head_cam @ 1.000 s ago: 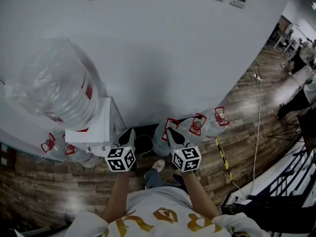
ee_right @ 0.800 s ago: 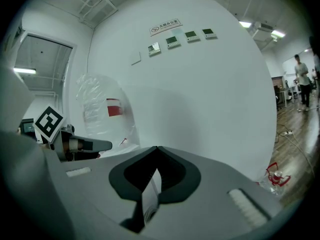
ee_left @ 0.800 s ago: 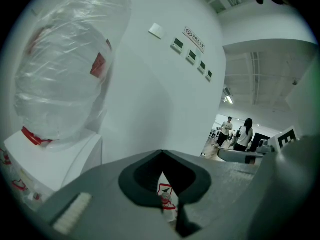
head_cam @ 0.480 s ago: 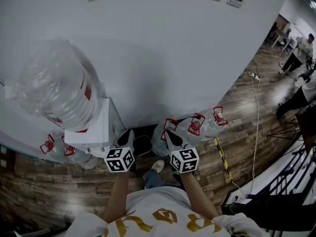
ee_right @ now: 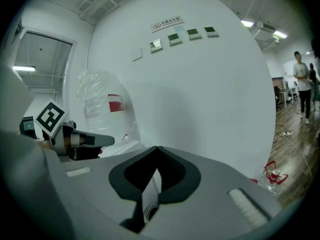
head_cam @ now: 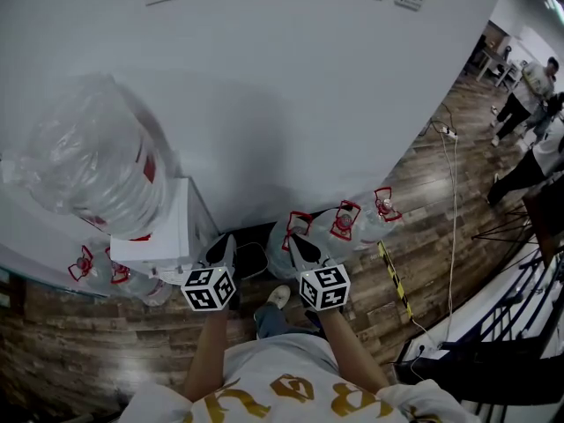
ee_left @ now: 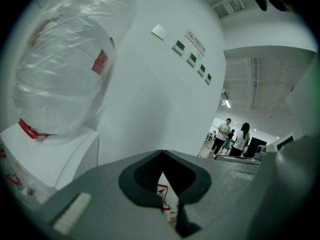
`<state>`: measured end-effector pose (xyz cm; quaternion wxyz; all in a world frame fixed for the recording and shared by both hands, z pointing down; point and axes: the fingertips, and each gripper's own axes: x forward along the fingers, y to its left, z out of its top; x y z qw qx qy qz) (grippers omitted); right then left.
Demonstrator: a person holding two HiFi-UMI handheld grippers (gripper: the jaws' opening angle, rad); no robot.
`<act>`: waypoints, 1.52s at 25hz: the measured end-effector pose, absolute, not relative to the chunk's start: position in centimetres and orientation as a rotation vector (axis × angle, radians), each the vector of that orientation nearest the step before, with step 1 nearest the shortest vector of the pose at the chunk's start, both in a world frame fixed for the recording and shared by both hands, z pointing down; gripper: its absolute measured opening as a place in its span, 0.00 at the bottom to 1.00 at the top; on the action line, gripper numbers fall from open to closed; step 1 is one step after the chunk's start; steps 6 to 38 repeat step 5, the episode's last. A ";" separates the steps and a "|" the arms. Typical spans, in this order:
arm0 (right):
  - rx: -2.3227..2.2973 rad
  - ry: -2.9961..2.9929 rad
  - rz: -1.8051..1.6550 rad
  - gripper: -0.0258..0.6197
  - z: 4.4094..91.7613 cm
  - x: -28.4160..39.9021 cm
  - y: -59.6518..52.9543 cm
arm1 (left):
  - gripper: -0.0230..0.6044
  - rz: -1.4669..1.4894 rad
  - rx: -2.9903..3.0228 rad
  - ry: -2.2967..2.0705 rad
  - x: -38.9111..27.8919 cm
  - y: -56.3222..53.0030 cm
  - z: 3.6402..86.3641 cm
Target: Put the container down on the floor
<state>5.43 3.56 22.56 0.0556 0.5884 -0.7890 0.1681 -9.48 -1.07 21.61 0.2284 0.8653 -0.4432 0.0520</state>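
The container is a large water bottle (head_cam: 88,170) wrapped in clear plastic, standing upside down on a white dispenser (head_cam: 163,236) against the wall at the left. It also fills the upper left of the left gripper view as the bottle (ee_left: 65,69), and the bottle (ee_right: 102,109) shows at mid-left in the right gripper view. My left gripper (head_cam: 226,247) and right gripper (head_cam: 297,243) are side by side in front of my body, pointing at the wall. Both are shut and hold nothing. The left one is just right of the dispenser, not touching the bottle.
Several full water bottles with red handles (head_cam: 339,223) lie on the wood floor by the wall to the right, and more of these bottles (head_cam: 115,271) sit left of the dispenser. A cable (head_cam: 456,201) and a striped strip (head_cam: 394,280) run across the floor. People (head_cam: 529,86) stand far right.
Both grippers have drifted slightly left and down in the head view, staying shut. A person at the far right has walked on. The bottle has not moved.
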 end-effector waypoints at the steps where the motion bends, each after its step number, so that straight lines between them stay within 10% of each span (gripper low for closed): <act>1: 1.783 -2.396 0.511 0.08 22.6 5.3 3.6 | 0.04 0.144 2.381 -1.221 -9.5 -1.1 21.7; 38: 1.765 -2.398 0.508 0.08 22.8 4.7 3.6 | 0.04 0.142 2.377 -1.222 -9.9 -1.1 21.8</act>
